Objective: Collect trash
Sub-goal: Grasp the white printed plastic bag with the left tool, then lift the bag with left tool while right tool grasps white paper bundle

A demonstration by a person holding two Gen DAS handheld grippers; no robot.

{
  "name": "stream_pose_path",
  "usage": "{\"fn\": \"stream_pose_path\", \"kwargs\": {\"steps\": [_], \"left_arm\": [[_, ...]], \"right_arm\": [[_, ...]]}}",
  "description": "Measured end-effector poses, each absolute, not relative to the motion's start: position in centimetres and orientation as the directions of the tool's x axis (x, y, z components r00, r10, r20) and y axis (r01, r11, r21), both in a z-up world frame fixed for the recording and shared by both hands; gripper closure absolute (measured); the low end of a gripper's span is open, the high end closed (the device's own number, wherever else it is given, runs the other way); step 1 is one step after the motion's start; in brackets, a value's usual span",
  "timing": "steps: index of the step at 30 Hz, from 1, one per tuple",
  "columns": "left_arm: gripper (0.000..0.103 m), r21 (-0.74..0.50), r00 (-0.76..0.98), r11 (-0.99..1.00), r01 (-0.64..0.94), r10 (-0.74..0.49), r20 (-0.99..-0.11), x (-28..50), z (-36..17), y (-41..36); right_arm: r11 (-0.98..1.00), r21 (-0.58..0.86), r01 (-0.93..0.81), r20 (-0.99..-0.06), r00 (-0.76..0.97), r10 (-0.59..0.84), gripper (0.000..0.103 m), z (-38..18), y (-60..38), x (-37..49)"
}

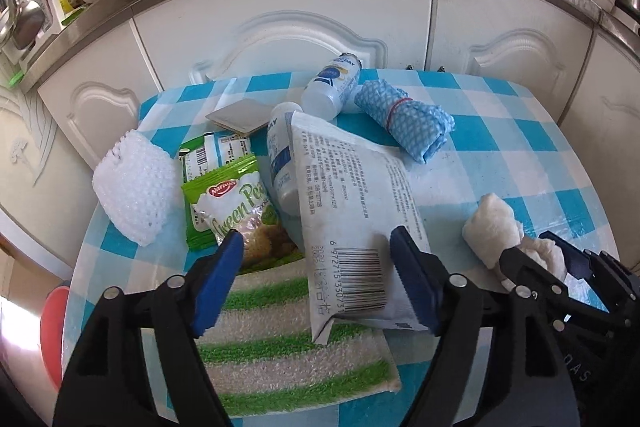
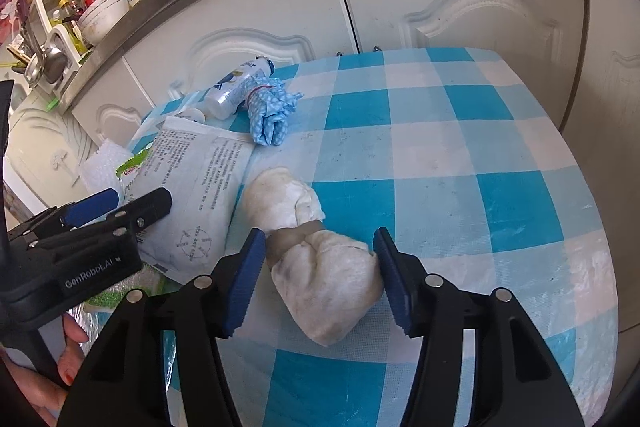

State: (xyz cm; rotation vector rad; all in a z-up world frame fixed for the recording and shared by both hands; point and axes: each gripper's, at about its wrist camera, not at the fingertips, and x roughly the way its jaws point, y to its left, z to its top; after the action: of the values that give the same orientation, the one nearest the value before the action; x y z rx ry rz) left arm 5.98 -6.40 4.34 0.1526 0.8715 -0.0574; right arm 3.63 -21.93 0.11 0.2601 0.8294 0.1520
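Observation:
A white printed pouch with a barcode (image 1: 356, 227) lies on a pile of trash on the blue checked table. My left gripper (image 1: 316, 255) is open, its blue fingers on either side of the pouch's near end. A green snack packet (image 1: 236, 211) lies by the left finger. A white crumpled wad bound with tape (image 2: 316, 259) lies on the cloth. My right gripper (image 2: 318, 267) is open around the wad's near half; whether the pads touch it is unclear. The wad also shows in the left wrist view (image 1: 500, 227), and the pouch in the right wrist view (image 2: 192, 179).
A green-and-white striped cloth (image 1: 288, 347) lies under the pouch. A white foam net (image 1: 136, 183), two plastic bottles (image 1: 332, 83), a blue rolled cloth (image 1: 404, 119) and a grey square pad (image 1: 236, 115) share the table (image 2: 460, 155). White cabinet doors (image 1: 304, 31) stand behind.

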Motion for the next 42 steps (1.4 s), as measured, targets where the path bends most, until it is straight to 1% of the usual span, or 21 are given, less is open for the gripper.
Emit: {"fn": "stream_pose_path", "kwargs": {"steps": [1, 2, 3, 5, 7, 8, 9, 15, 17, 18, 19, 20, 21, 22, 23, 25, 27, 29, 32, 39, 42], "left_arm": [[0.018, 0.116, 0.641, 0.986, 0.119, 0.013, -0.768, 6.0, 4.2, -6.6], [0.018, 0.118, 0.639, 0.984, 0.133, 0.007, -0.77, 6.1, 4.0, -6.9], [0.017, 0.123, 0.636, 0.98, 0.16, -0.007, -0.771, 6.1, 3.8, -7.4], [0.015, 0.176, 0.642, 0.969, 0.176, 0.023, -0.766, 6.1, 3.4, -8.1], [0.01, 0.221, 0.651, 0.955, 0.199, 0.04, -0.758, 6.2, 2.9, -8.8], [0.009, 0.236, 0.656, 0.947, 0.219, 0.036, -0.754, 6.1, 2.7, -9.1], [0.009, 0.253, 0.659, 0.94, 0.23, 0.041, -0.751, 6.1, 2.5, -9.4], [0.004, 0.385, 0.688, 0.881, 0.274, 0.1, -0.718, 5.8, 1.2, -11.6], [0.004, 0.439, 0.718, 0.86, 0.259, 0.132, -0.683, 5.6, 1.1, -12.0], [0.004, 0.448, 0.726, 0.856, 0.257, 0.135, -0.675, 5.5, 1.1, -12.1], [0.004, 0.445, 0.724, 0.857, 0.259, 0.133, -0.677, 5.6, 1.0, -12.1], [0.007, 0.437, 0.726, 0.861, 0.26, 0.125, -0.677, 5.6, 1.1, -12.0], [0.013, 0.426, 0.725, 0.864, 0.267, 0.111, -0.679, 5.6, 1.1, -12.0], [0.015, 0.419, 0.725, 0.867, 0.27, 0.103, -0.681, 5.6, 1.1, -12.0], [0.021, 0.418, 0.727, 0.867, 0.271, 0.1, -0.679, 5.5, 1.2, -11.9], [0.026, 0.416, 0.728, 0.866, 0.278, 0.093, -0.68, 5.3, 1.4, -12.0], [0.03, 0.388, 0.719, 0.879, 0.276, 0.079, -0.69, 5.3, 1.6, -11.8], [0.031, 0.357, 0.712, 0.895, 0.268, 0.065, -0.699, 5.3, 1.9, -11.4], [0.031, 0.309, 0.71, 0.915, 0.262, 0.034, -0.703, 5.0, 2.7, -10.6], [0.031, 0.22, 0.727, 0.944, 0.247, -0.03, -0.686, 3.1, 5.6, -8.2], [0.031, 0.202, 0.739, 0.95, 0.237, -0.041, -0.673, 1.9, 6.6, -6.7]], "right_arm": [[0.955, 0.296, -0.027, -0.707, 0.666, 0.237, 0.044, 0.0, -22.1, 3.7], [0.952, 0.304, -0.022, -0.711, 0.66, 0.242, 0.04, -0.1, -22.2, 3.8], [0.95, 0.31, -0.022, -0.711, 0.659, 0.247, 0.039, -0.2, -22.3, 3.8], [0.953, 0.301, -0.012, -0.709, 0.666, 0.232, 0.039, -0.1, -22.4, 3.7], [0.955, 0.297, 0.003, -0.699, 0.682, 0.216, 0.042, 0.1, -22.7, 3.6], [0.954, 0.299, 0.009, -0.694, 0.688, 0.211, 0.05, 0.3, -22.9, 3.5], [0.952, 0.306, 0.014, -0.69, 0.692, 0.212, 0.052, 0.3, -23.1, 3.4], [0.923, 0.384, 0.025, -0.665, 0.7, 0.258, 0.058, 0.1, -24.3, 3.4], [0.905, 0.424, 0.032, -0.654, 0.702, 0.281, 0.059, -0.1, -24.9, 3.4], [0.894, 0.447, 0.036, -0.648, 0.702, 0.296, 0.059, -0.3, -25.2, 3.4], [0.885, 0.464, 0.038, -0.642, 0.703, 0.306, 0.06, -0.4, -25.4, 3.4], [0.877, 0.478, 0.041, -0.637, 0.703, 0.314, 0.06, -0.4, -25.6, 3.3], [0.872, 0.487, 0.043, -0.634, 0.704, 0.319, 0.06, -0.5, -25.7, 3.3], [0.87, 0.492, 0.044, -0.632, 0.705, 0.322, 0.06, -0.5, -25.8, 3.3], [0.869, 0.493, 0.044, -0.631, 0.706, 0.322, 0.061, -0.5, -25.8, 3.3], [0.867, 0.496, 0.044, -0.628, 0.708, 0.323, 0.062, -0.5, -25.8, 3.3], [0.865, 0.501, 0.042, -0.625, 0.708, 0.328, 0.063, -0.5, -25.8, 3.2], [0.858, 0.512, 0.038, -0.62, 0.708, 0.338, 0.065, -0.6, -25.8, 3.2], [0.856, 0.516, 0.037, -0.618, 0.708, 0.342, 0.066, -0.7, -25.8, 3.3], [0.875, 0.484, 0.023, -0.623, 0.712, 0.326, 0.068, -0.5, -25.2, 3.3], [0.881, 0.473, 0.014, -0.622, 0.713, 0.323, 0.068, -0.4, -25.0, 3.3]]}}
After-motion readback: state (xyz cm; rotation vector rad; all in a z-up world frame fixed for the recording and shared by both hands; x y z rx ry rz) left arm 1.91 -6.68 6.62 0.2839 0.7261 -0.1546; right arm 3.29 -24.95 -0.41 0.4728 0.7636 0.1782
